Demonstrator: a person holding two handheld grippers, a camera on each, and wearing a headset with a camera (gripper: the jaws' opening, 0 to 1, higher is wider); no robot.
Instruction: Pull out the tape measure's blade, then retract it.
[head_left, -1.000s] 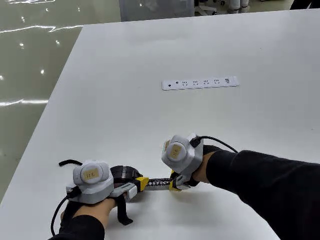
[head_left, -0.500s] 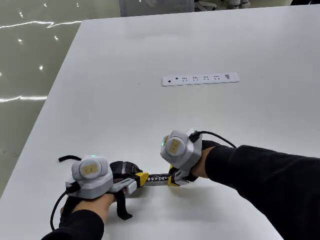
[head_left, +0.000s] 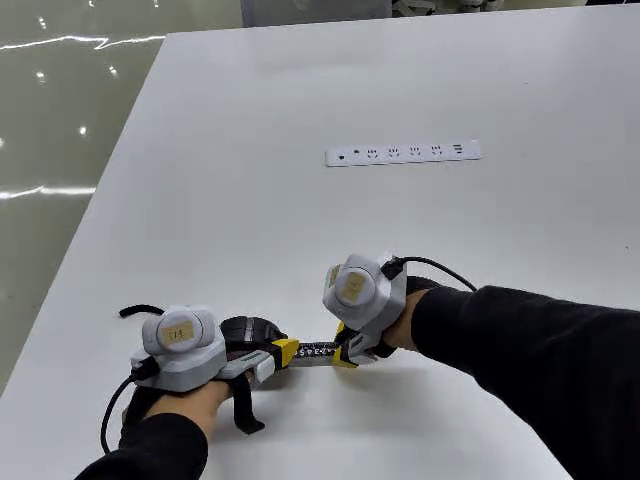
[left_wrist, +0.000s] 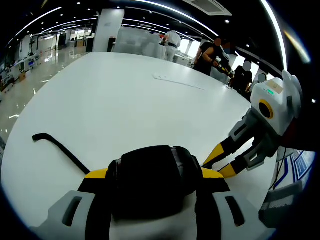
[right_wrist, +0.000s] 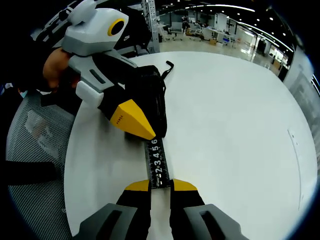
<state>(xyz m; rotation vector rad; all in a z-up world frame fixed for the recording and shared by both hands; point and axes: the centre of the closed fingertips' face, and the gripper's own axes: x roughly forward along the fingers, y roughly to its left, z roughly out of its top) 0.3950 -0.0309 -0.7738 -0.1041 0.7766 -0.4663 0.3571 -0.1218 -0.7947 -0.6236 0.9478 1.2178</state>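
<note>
The black tape measure case (head_left: 248, 331) lies on the white table (head_left: 300, 200) near its front left corner, and my left gripper (head_left: 262, 364) is shut on it. In the left gripper view the case (left_wrist: 150, 180) sits between the yellow-tipped jaws of my left gripper (left_wrist: 154, 175). A short length of blade (head_left: 315, 350) runs right from the case to my right gripper (head_left: 345, 356). In the right gripper view the blade (right_wrist: 155, 162), with numbers 2 to 6 showing, ends between the yellow tips of my right gripper (right_wrist: 160, 186), which is shut on its end.
A white power strip (head_left: 402, 153) lies flat mid-table, well beyond the grippers. The case's black wrist strap (left_wrist: 57, 146) trails left on the table. The table's left edge drops to a shiny floor. Several people stand far off (left_wrist: 215, 52).
The head camera has shifted a little. Both grippers keep their hold, and the bare blade between them looks slightly shorter as the right gripper has come closer to the case.
</note>
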